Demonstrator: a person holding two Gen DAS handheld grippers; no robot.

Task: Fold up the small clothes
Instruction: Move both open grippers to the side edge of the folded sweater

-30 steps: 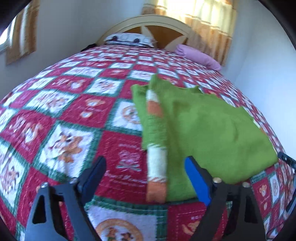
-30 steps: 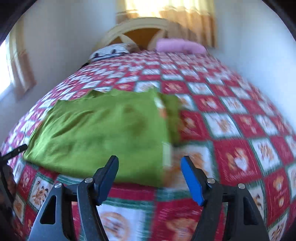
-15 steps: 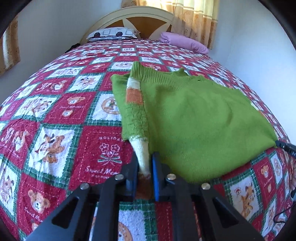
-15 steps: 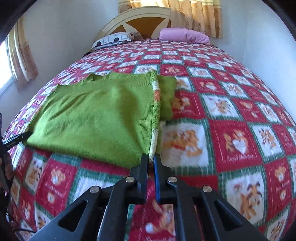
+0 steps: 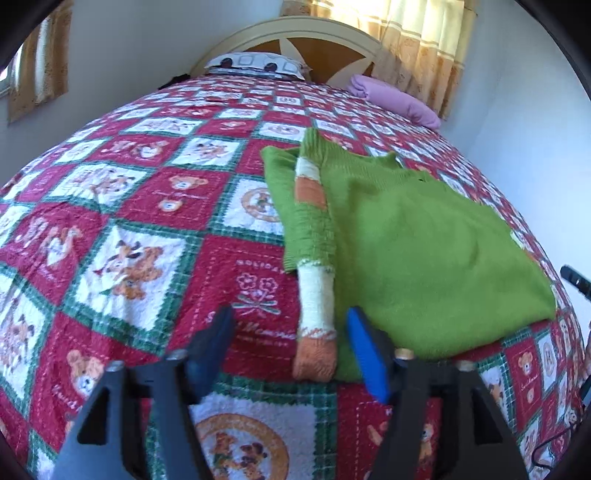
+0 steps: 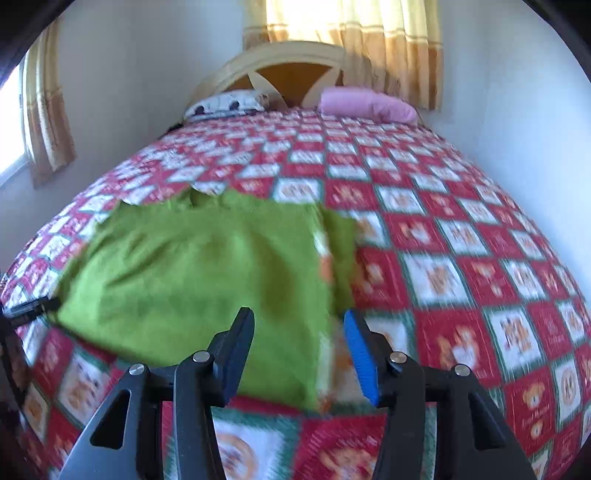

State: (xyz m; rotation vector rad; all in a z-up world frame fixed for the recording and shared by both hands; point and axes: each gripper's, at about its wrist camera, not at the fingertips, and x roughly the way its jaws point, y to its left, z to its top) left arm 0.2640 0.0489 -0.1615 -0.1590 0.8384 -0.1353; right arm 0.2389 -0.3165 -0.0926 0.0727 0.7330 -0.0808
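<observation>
With jaws just opened and empty, left gripper [image 5: 291,347] and right gripper [image 6: 299,350] above green sweater [image 5: 424,240] on quilted bed [image 5: 129,229].

One green knitted sweater [image 5: 417,236] at 3 o'clock; two pillows at 12, one white patterned [image 5: 255,66], one pink [image 5: 395,99]; one red patchwork quilt [image 5: 122,206].

Home bedroom; bed [image 6: 424,229] with red teddy-bear patchwork quilt fills frame; arched wooden headboard [image 6: 291,70] and pillows [image 6: 365,103] at top centre; curtained window [image 6: 354,33] above; plain pale walls.
</observation>
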